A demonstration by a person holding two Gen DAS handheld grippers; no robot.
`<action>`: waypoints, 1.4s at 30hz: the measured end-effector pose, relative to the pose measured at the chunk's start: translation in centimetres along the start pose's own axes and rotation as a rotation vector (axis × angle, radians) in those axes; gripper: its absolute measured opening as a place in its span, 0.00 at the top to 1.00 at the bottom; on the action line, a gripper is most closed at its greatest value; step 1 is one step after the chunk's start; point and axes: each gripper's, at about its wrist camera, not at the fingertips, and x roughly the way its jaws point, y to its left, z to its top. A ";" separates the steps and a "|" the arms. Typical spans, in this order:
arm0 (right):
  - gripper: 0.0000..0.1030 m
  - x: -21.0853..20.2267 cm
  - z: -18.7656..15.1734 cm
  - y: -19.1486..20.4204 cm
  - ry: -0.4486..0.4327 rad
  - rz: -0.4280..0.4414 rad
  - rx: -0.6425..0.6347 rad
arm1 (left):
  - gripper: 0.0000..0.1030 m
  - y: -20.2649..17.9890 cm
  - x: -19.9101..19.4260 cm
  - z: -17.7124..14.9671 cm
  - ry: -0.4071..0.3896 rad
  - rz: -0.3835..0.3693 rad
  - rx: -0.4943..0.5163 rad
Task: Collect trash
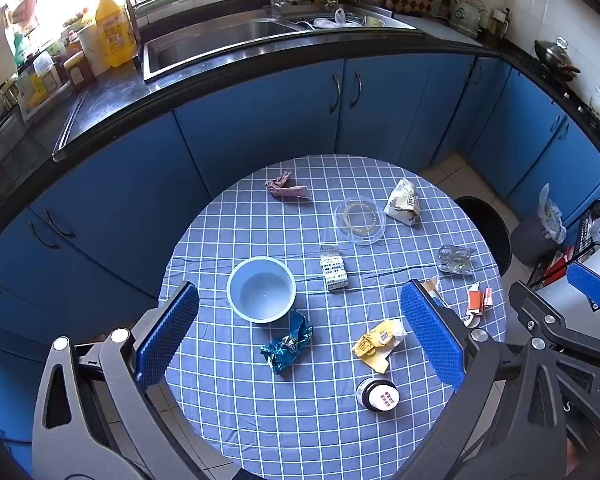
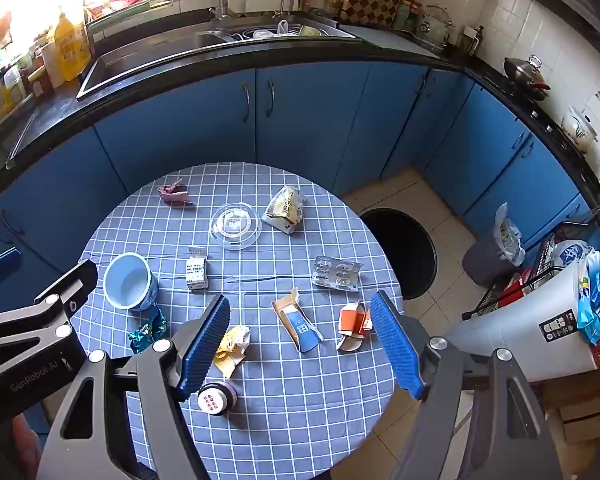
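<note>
Several bits of trash, among them a blue wrapper and an orange carton, lie scattered on the worktop. Both the left gripper and right gripper hover with fingers open, holding nothing. A careless sweep could knock the bowl over.

Left claw and right claw tilt downward, both gaping (nothing gripped).

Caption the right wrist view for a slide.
Open right gripper hovers over a checked table strewn with wrappers, beside a black bin.
</note>
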 end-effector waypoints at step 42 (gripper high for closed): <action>0.31 -0.2 0.1 0.4 -0.012 0.003 -0.013 | 0.03 0.3 -0.1 -0.2 -0.001 -0.001 -0.014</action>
